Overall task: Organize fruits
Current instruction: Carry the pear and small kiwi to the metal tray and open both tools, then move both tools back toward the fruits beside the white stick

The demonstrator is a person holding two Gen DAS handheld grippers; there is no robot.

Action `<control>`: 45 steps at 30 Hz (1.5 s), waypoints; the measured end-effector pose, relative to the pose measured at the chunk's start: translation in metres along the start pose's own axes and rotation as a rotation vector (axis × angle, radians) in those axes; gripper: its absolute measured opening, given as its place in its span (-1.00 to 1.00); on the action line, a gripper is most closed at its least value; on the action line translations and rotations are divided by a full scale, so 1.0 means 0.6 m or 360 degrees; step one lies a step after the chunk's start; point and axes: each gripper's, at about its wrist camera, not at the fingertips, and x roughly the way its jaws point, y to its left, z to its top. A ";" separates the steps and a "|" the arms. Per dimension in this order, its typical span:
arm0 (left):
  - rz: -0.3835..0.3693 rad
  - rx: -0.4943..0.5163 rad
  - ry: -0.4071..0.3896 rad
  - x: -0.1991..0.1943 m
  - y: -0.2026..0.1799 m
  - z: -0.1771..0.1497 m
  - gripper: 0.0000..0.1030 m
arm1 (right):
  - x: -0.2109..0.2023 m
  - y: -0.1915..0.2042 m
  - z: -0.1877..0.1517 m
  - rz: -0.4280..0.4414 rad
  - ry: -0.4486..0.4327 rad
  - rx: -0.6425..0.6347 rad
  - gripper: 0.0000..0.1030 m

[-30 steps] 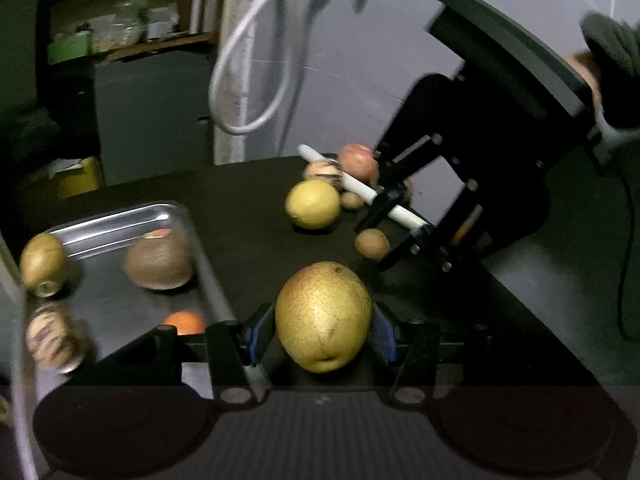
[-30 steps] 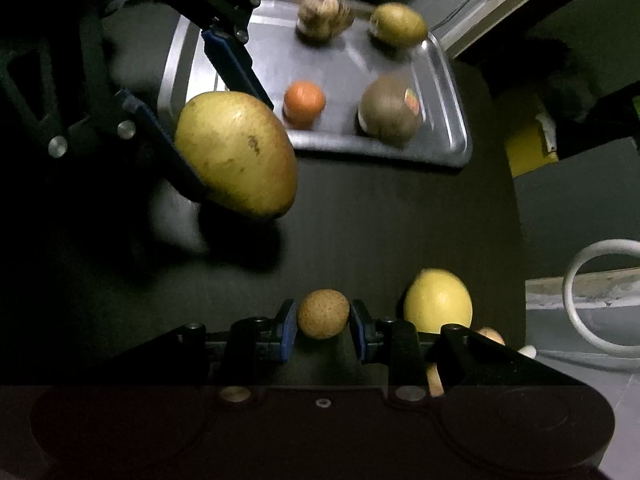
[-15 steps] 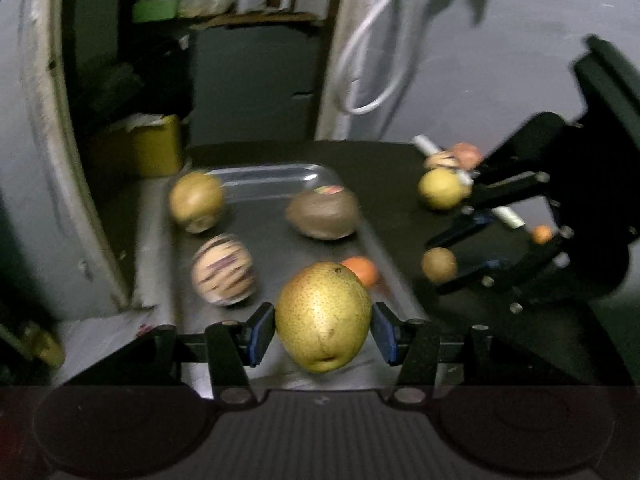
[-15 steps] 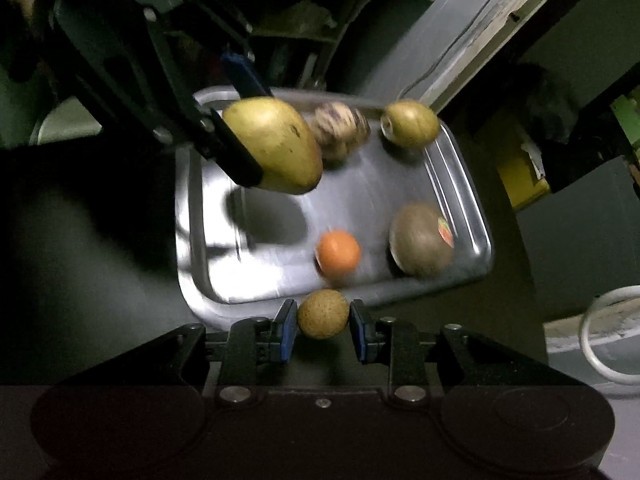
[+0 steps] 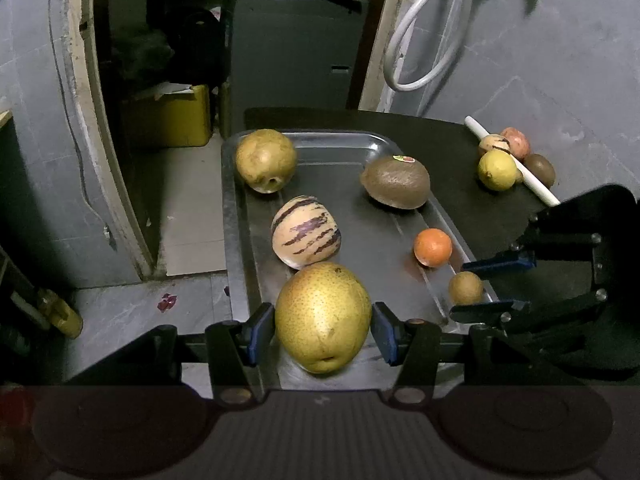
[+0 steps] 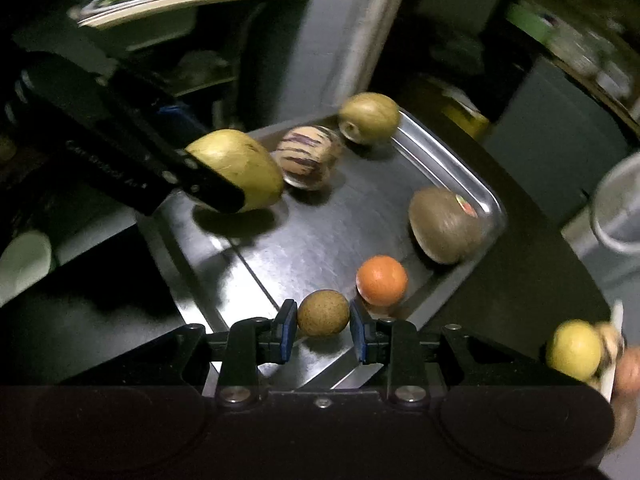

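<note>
Left wrist view: unreadable sticker on kiwi; left tool around pear, right tool around small brown fruit.

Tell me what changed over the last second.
Both grippers carried their fruit from above the dark table to over the metal tray: left gripper clamping the pear, right gripper the small brown fruit. Nothing released; the four tray fruits stayed put.

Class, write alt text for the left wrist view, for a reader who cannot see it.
The left gripper holds a yellow pear over a metal tray holding four fruits. At right, the right gripper holds a small brown fruit by the tray's edge.
</note>
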 end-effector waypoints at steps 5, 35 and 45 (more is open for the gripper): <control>-0.0014 0.0034 0.0017 0.008 -0.004 0.003 0.10 | 0.011 0.018 -0.005 -0.0105 0.0012 0.0114 -0.41; -0.0068 0.0028 0.0024 -0.015 0.003 0.023 0.65 | -0.036 0.048 -0.035 -0.0312 -0.0083 0.0260 0.46; -0.0209 0.0072 -0.0143 -0.040 -0.048 0.055 0.99 | -0.119 0.030 -0.102 -0.0648 -0.0225 0.0796 0.98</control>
